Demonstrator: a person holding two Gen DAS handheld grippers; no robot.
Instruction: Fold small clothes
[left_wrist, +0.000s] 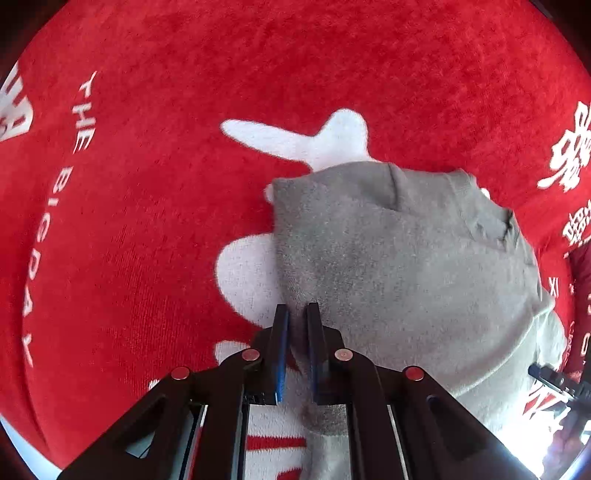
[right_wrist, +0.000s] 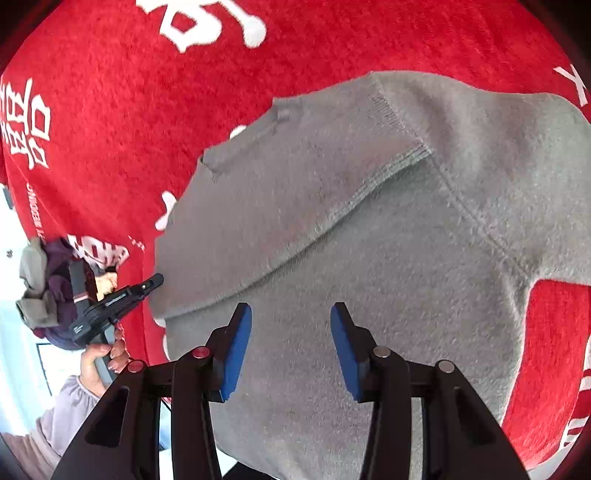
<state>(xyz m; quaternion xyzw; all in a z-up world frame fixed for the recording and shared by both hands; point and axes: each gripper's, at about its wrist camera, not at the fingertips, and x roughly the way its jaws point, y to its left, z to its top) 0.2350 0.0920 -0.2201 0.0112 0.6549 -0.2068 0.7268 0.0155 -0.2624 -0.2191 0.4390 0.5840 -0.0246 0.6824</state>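
Sweater: a small grey knit sweater (right_wrist: 332, 229) lies mostly flat on a red blanket (left_wrist: 166, 184) with white print, one part already folded over the body.
Left gripper (left_wrist: 297, 314): jaws nearly together, pinching the sweater's near edge between them.
Right gripper (right_wrist: 291, 314): jaws partly open above the sweater's body, holding nothing.
Feel: likely light, soft and floppy; the fuzzy knit should grip well but sag and stretch when lifted.
Where to hold: best at a hem, cuff or seam (right_wrist: 388, 173), pinching both layers.
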